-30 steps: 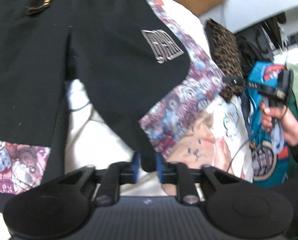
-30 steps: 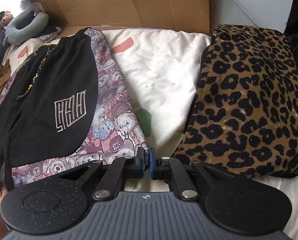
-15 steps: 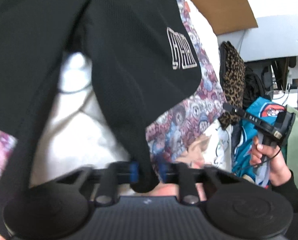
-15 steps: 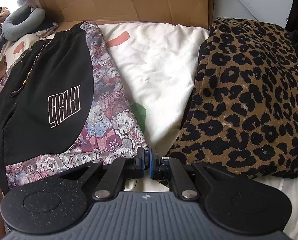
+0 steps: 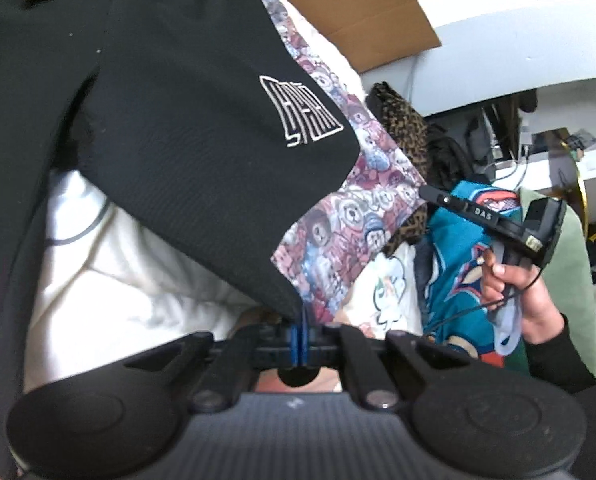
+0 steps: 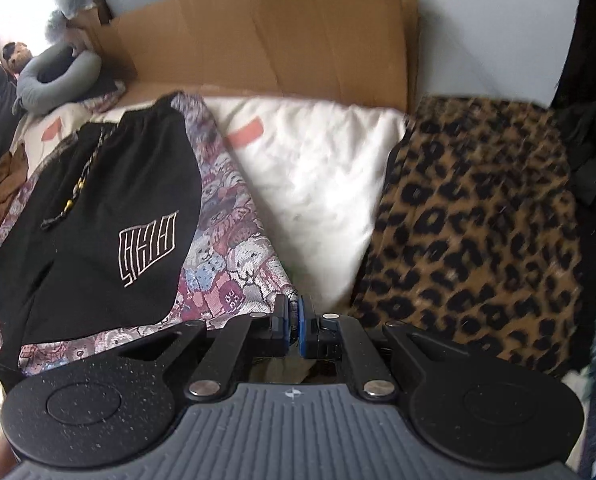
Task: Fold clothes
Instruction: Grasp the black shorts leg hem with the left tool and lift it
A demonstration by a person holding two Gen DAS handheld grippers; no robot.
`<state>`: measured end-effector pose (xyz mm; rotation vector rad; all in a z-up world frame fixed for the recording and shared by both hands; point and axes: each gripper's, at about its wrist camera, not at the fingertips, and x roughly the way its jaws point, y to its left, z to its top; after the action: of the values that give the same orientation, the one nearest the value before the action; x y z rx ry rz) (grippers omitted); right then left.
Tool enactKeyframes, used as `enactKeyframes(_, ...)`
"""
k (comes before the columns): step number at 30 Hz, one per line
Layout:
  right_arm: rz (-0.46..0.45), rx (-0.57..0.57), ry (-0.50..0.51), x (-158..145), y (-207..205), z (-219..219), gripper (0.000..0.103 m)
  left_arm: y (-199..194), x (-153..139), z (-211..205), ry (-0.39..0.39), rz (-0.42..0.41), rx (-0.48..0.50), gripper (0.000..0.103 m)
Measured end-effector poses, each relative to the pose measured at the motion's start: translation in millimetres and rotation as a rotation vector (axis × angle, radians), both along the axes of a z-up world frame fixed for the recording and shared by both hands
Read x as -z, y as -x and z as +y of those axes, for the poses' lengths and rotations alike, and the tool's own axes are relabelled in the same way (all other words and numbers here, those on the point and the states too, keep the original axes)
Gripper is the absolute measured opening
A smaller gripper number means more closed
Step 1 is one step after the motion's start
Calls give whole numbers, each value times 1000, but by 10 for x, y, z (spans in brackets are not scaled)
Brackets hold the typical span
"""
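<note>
Black shorts (image 6: 97, 216) w/ bear-print side panels lie spread on the white bedding (image 6: 318, 168). Left gripper (image 5: 299, 338) pinches the black hem corner; right gripper (image 6: 293, 324) pinches the bear-print hem corner, both lifted. No finished fold shows, so most of the job looks left. Waistband and far leg are cut off in left view.

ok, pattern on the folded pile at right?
Leopard print, tan with black spots; clearest in the right wrist view.
</note>
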<state>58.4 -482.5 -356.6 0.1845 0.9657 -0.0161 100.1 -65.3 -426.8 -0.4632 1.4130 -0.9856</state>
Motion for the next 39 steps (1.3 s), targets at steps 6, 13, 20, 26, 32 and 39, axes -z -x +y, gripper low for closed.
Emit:
enactKeyframes(6, 74, -12, 24, 308, -75, 16, 3, 26, 209, -65, -103, 38, 34, 2)
enactKeyframes(13, 128, 1, -75, 634, -87, -14, 17, 54, 263, 70, -161, 50, 21, 2)
enactKeyframes(20, 123, 53, -131, 699, -105, -204, 33, 55, 267, 3, -176, 33, 40, 3)
enactKeyframes(26, 146, 124, -270, 905, -99, -342, 33, 60, 256, -41, -178, 34, 34, 3)
enactKeyframes(32, 173, 125, -350, 958, -127, -369, 9, 50, 202, -46, -157, 31, 52, 3)
enactKeyframes(39, 133, 67, -247, 630, -140, -224, 3, 36, 113, -2, -110, 38, 46, 3)
